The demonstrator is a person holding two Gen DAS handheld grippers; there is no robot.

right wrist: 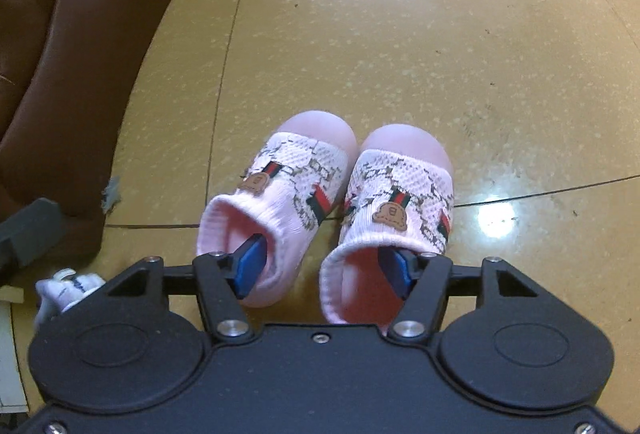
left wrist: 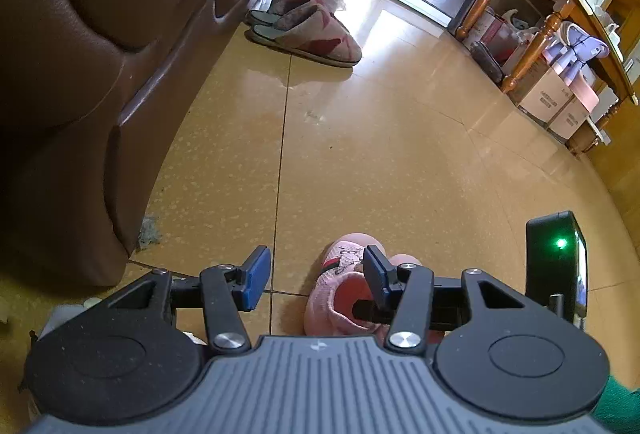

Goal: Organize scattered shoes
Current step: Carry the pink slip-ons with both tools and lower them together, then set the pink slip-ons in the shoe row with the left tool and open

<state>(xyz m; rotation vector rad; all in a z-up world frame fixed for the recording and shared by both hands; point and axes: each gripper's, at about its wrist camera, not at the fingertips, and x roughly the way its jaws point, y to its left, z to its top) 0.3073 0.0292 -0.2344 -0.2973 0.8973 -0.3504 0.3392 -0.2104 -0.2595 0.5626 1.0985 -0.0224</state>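
Two small pink knit baby shoes stand side by side on the tan floor, toes pointing away. In the right wrist view my right gripper (right wrist: 322, 268) is open, its left blue finger inside the left shoe (right wrist: 288, 193) and its right finger inside the right shoe (right wrist: 396, 201). In the left wrist view my left gripper (left wrist: 316, 280) is open and empty, low over the floor just left of the pink shoes (left wrist: 344, 290), its right finger (left wrist: 378, 274) in front of them. A pair of grey and red slippers (left wrist: 312, 29) lies far ahead by the sofa.
A brown leather sofa (left wrist: 100, 53) fills the left side. A wooden table (left wrist: 560, 5) with boxes and bags under it stands at the far right. The right gripper's body (left wrist: 556, 266) shows in the left wrist view. A white sock (right wrist: 64, 290) lies at the left.
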